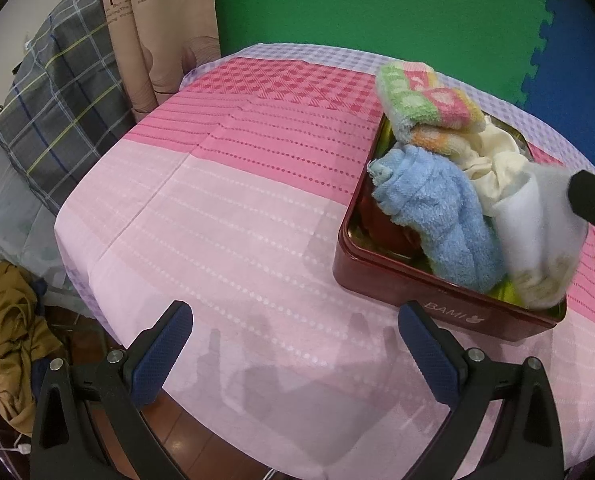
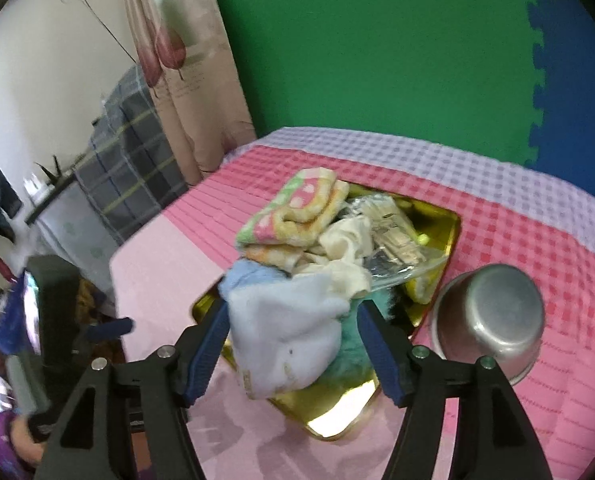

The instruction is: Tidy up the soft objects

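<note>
Right claw (image 2: 293, 316) spread, white cloth (image 2: 285, 336) seemingly loose between; tin (image 1: 397, 284) full.

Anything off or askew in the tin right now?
The checked towel hangs over the red tin far rim, not tucked in. The white cloth lies loose between the open right gripper jaws.

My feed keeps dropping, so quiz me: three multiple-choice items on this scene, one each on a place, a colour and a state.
1. Where does the steel bowl sit?
A. on the tablecloth beside the tin
B. inside the tin
C. on the floor

2. What colour is the tin's outer wall?
A. green
B. dark red
C. white

3. How does the left gripper stand?
A. shut on a towel
B. open, holding nothing
C. shut on the bowl

Answers:
1 A, the bowl stands apart from the tin's rim.
2 B, red wall lettered BAMI.
3 B, only tablecloth shows between its pads.
</note>
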### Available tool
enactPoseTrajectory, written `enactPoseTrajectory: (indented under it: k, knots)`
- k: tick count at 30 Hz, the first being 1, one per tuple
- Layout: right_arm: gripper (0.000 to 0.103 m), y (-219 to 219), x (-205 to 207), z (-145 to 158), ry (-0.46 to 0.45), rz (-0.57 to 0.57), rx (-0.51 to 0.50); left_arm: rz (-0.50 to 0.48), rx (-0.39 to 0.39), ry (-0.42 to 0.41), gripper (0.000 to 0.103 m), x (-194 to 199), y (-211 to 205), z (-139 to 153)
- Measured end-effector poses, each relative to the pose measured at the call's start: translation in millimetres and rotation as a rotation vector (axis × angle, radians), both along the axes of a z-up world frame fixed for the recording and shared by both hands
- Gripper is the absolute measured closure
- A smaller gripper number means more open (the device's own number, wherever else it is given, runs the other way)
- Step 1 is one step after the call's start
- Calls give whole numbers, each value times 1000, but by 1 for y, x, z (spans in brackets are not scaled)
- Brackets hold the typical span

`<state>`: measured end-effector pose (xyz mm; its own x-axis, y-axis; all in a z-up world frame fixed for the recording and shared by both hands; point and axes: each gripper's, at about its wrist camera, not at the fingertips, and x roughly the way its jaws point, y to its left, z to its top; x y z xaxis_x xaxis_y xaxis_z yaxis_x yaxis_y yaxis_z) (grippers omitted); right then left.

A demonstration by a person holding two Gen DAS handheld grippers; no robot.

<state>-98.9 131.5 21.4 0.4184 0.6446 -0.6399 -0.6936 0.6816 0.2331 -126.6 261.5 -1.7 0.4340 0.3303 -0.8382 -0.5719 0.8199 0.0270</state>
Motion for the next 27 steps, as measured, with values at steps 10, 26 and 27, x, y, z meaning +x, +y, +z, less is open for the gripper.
enactPoseTrajectory:
  k: [10,26,27]
  knots:
    - [77,-4,-7,0,115,46,87,9,22,4,1,-1,0,1]
    - [82,60,3,-51,-40,70,-262,-8,55,5,1,0,-3,3]
    - [82,60,2,-50,-48,73,-262,-9,55,4,1,0,-3,4]
